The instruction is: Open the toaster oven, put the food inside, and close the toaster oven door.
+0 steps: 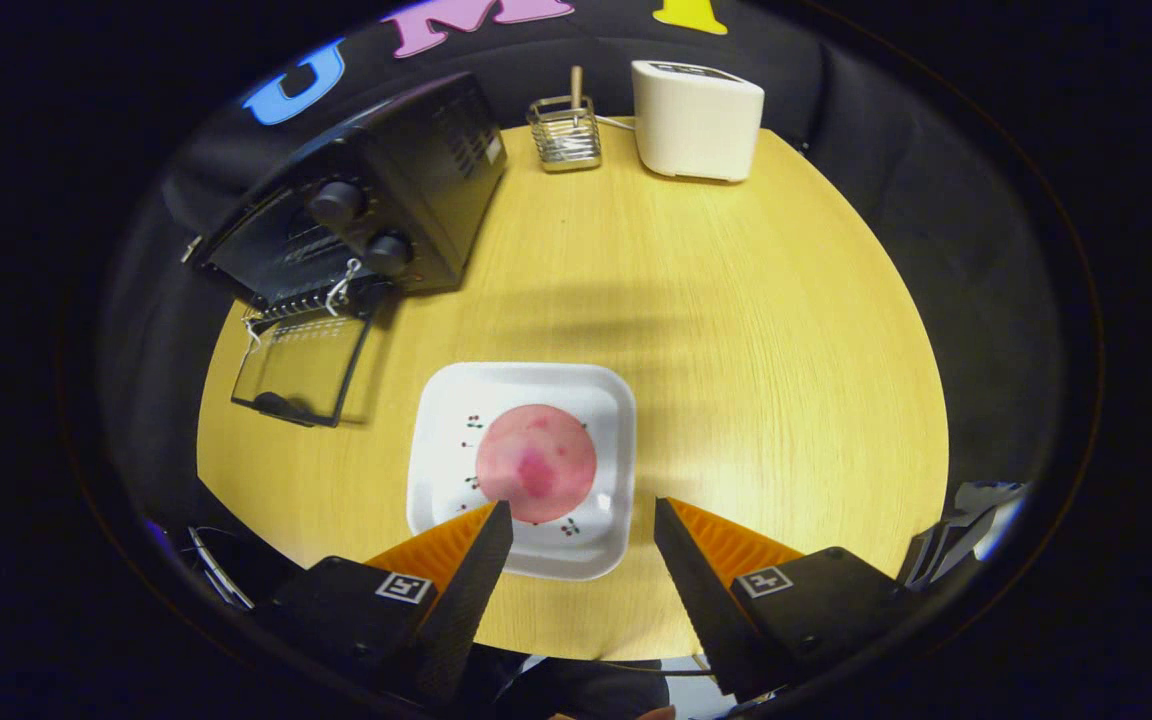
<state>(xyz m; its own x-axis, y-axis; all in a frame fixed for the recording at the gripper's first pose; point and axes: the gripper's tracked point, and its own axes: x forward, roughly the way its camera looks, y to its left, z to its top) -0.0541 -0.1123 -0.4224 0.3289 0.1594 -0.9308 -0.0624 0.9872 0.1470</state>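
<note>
Round wooden table (756, 330), pale yellow grain, standing against the booth's black cloth wall.

Gripper (584, 520): fingers spread wide apart, holding nothing, poised over the near side of the table. The left fingertip (498, 520) overlaps the near edge of the food in this view; whether it touches cannot be told.

White square plate (456, 420), rounded corners, small cherry sprigs printed on it, lying just ahead of the fingers and partly between them.

Food (536, 462): one flat round pink slice with darker red blotches, resting in the middle of the plate.

Toaster oven (376, 190): black, two round knobs on its front, at the far left of the table. Its glass door (301, 365) is dropped fully open, lying flat toward the plate.

Wire holder (564, 135): small metal basket with a wooden handle standing in it, at the far edge.

White appliance (696, 120): boxy, rounded, just right of the wire holder.
</note>
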